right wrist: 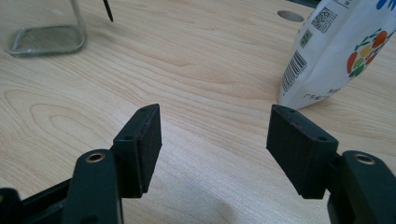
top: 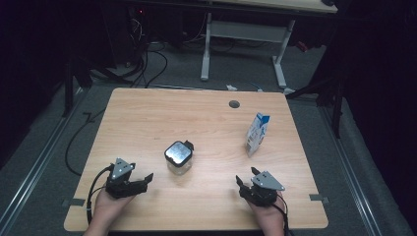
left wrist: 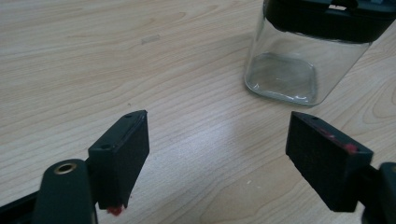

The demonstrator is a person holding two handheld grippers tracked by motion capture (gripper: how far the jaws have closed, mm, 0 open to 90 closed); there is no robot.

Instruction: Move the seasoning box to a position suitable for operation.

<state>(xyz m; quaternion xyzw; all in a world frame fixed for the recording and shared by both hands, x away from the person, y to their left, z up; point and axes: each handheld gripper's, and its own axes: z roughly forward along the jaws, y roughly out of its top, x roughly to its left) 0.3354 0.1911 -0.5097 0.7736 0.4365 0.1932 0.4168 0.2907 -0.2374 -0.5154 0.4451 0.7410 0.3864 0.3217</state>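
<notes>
A clear square glass jar (top: 178, 158) with a black lid stands near the middle of the wooden table (top: 147, 118). A white and blue stand-up pouch (top: 257, 133) is upright to its right. My left gripper (top: 146, 180) rests at the front left, open, jaws pointing right toward the jar (left wrist: 299, 56), which stands a short way ahead with nothing between the pads. My right gripper (top: 246, 177) sits at the front right, open and empty. In the right gripper view the pouch (right wrist: 336, 51) is ahead on the right and the jar's base (right wrist: 46, 37) far left.
A round cable hole (top: 234, 104) lies near the table's far edge. Behind the table stand a white desk frame (top: 243, 44) and loose cables (top: 147, 64) on the grey floor. Bare wood spreads between the grippers.
</notes>
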